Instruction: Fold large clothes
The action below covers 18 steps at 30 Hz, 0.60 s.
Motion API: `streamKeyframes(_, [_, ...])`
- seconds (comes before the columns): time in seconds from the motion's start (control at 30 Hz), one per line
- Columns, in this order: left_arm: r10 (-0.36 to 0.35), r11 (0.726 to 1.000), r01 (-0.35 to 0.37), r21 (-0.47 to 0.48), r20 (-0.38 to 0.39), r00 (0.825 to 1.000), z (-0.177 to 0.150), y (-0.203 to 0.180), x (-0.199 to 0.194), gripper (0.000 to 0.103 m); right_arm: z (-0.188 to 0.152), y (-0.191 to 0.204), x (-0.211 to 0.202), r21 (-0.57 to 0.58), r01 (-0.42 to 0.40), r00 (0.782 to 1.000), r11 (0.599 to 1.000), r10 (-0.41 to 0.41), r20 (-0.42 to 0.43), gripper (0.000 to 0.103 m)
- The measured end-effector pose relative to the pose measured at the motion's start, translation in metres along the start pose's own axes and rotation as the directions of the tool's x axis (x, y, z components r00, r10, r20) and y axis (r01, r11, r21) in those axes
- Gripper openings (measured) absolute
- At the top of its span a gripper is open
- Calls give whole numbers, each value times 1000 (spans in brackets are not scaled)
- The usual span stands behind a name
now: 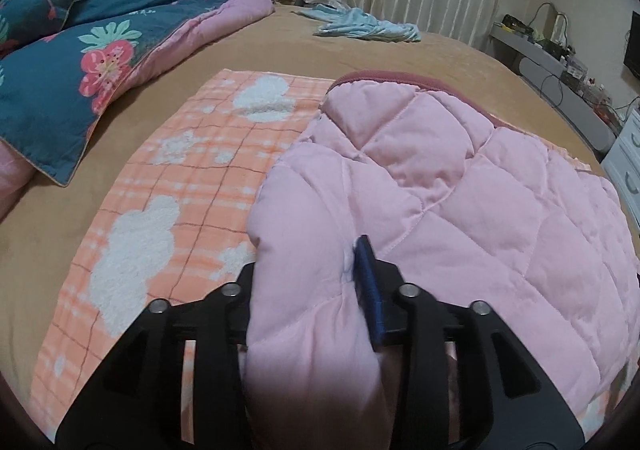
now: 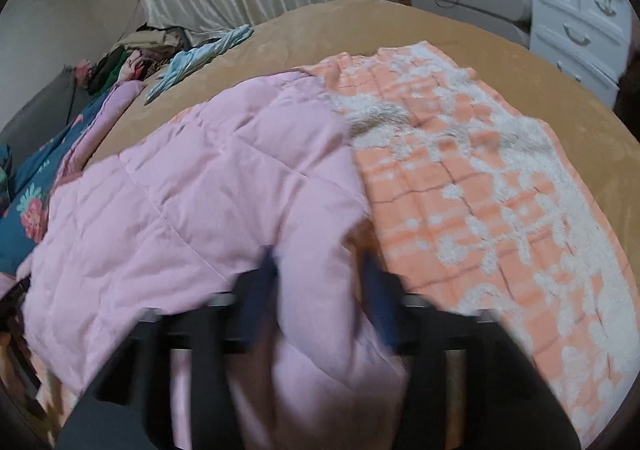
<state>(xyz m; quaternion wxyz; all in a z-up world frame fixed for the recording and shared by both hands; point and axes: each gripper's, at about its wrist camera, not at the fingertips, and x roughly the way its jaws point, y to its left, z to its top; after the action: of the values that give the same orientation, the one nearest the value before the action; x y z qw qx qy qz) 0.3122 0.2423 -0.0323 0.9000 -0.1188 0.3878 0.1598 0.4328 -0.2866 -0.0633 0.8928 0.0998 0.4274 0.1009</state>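
Left wrist view: you're clamping the left gripper point(image 1: 308, 290) on the pink quilted jacket's point(image 1: 440, 177) thick edge at bottom center; the right gripper point(image 2: 320, 290) is pinching its side too, probably so you can fold it over the orange blanket point(image 1: 180, 185).

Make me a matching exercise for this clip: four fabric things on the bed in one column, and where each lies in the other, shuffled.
Things:
1. pink quilted jacket
2. orange checked blanket
3. light blue garment
4. floral duvet

Places:
A. bunched along the bed's left side
B. crumpled at the far end, near the curtain
C. spread flat, under the jacket
D. between both grippers' fingers

Pairs: 1-D, 2-C, 3-B, 4-A
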Motion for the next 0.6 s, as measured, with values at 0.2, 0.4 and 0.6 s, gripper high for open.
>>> streamKeyframes(0.2, [12, 1000, -12, -6, 17, 1000, -2, 2, -22, 71, -14, -10, -41, 37, -57, 996, 998, 54, 69, 94])
streamKeyframes(0.4, [-32, 996, 31, -81, -7, 999, -17, 12, -46, 88, -36, -16, -62, 106, -113, 992, 988, 107, 62, 98])
streamKeyframes(0.6, [-49, 988, 44, -150, -29, 998, -42, 27, -61, 91, -61, -11, -61, 101, -70, 997, 992, 68, 20, 98])
